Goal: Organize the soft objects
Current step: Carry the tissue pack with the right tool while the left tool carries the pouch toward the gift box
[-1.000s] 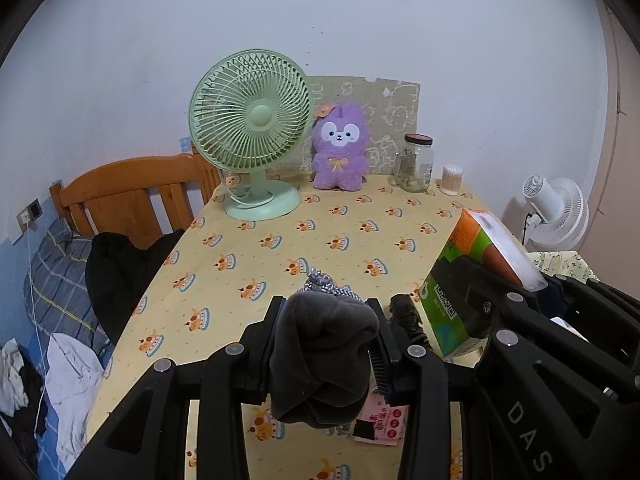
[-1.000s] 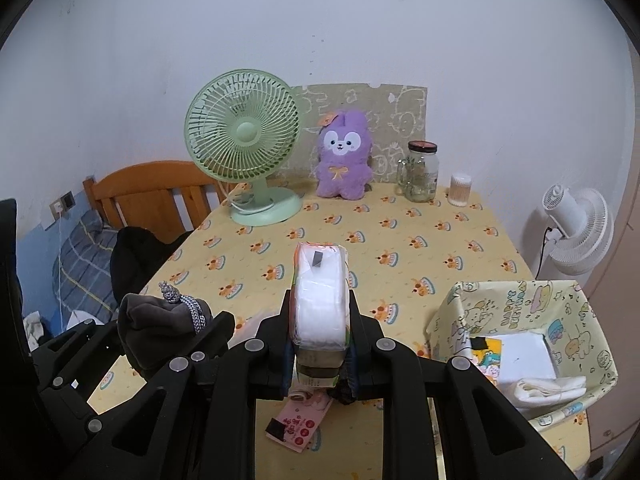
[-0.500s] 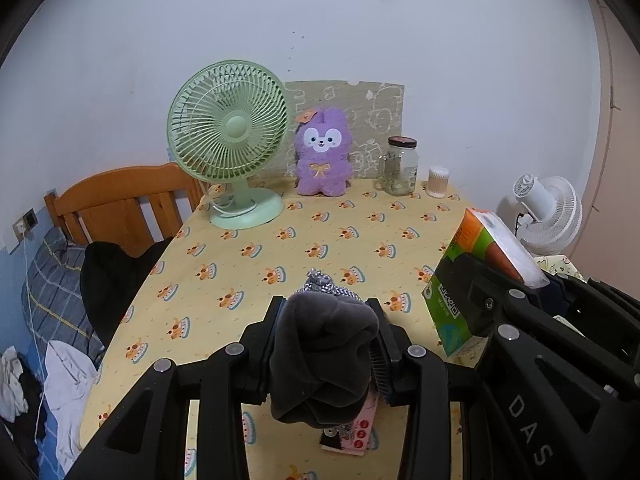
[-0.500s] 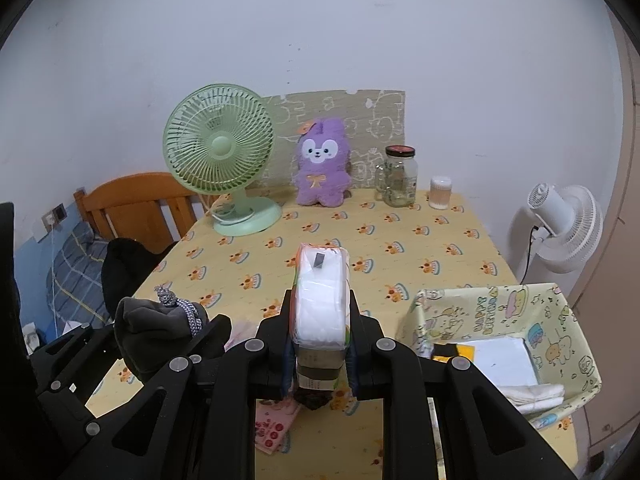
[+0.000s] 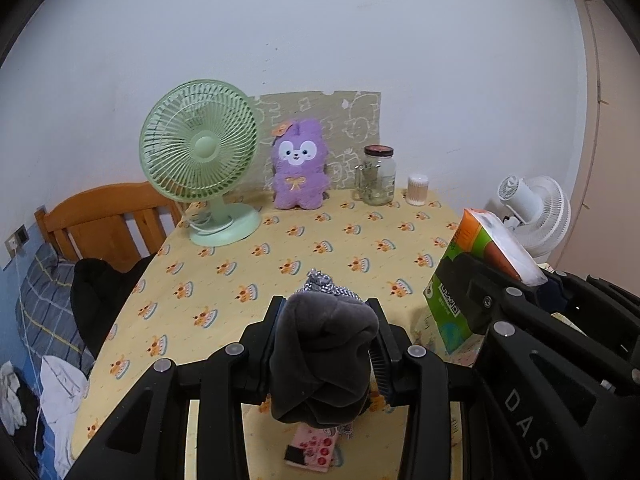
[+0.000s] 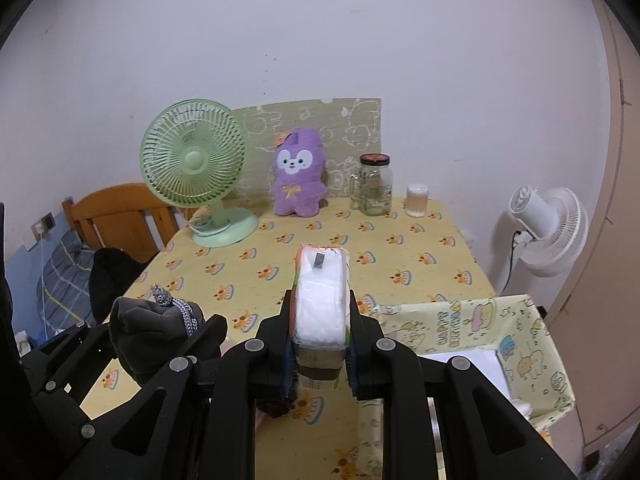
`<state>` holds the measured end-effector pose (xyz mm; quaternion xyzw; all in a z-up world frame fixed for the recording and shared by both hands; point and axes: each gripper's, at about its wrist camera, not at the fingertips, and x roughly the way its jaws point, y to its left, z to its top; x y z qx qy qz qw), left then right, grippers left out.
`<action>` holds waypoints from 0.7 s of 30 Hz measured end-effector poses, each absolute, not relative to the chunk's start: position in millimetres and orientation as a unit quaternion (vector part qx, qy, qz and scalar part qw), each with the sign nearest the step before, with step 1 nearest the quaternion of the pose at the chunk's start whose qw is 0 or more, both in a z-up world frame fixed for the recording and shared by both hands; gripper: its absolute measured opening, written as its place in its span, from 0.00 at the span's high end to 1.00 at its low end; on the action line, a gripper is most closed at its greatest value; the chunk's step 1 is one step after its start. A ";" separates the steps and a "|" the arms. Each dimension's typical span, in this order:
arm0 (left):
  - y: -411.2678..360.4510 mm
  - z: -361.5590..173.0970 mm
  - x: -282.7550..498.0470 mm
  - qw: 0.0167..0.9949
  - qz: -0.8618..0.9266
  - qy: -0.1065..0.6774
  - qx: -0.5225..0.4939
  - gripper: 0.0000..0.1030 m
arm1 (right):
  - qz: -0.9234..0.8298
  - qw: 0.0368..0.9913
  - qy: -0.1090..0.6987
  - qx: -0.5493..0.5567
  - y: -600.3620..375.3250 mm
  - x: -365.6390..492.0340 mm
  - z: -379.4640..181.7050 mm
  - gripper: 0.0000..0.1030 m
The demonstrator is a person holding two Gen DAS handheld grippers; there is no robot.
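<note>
- Your left gripper [image 5: 326,344] has its jaws clenched on the dark grey sock bundle [image 5: 320,356], held above the near edge of the table [image 5: 304,248]. It is light and squashy, so grip the thick middle, not the speckled cuff [image 5: 320,283].
- Your right gripper [image 6: 320,344] grasps the tissue pack [image 6: 321,300] by its flanks. It is soft with slick film and will likely dent or slip if you squeeze harder.
- The patterned fabric bin [image 6: 520,336] sits open just right of the pack; its limp walls may fold.
- A pink card [image 5: 314,449] lies below the sock.
- The green desk fan [image 5: 204,160], purple plush [image 5: 298,168] and glass jar [image 5: 378,176] stand well apart at the back.
</note>
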<state>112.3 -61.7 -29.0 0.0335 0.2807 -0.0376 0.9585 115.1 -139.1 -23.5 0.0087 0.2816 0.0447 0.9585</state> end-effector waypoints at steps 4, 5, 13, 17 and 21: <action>-72.7 -26.9 115.0 0.959 -0.047 0.279 0.036 0.61 | 0.034 0.960 0.277 0.009 -150.0 114.7 -21.0 0.77; -75.4 -26.3 115.1 0.959 -0.049 0.278 0.037 0.61 | 0.031 0.961 0.276 0.010 -153.8 115.2 -20.2 0.77; -96.5 -24.2 120.2 0.958 -0.066 0.277 0.042 0.61 | 0.014 0.963 0.268 0.012 -173.9 115.7 -17.9 0.77; -108.1 -23.6 122.9 0.957 -0.075 0.276 0.045 0.61 | 0.005 0.964 0.265 0.016 -186.6 115.7 -17.3 0.77; -119.2 -25.0 126.0 0.956 -0.084 0.275 0.049 0.61 | -0.003 0.964 0.266 0.023 -197.3 117.0 -18.8 0.77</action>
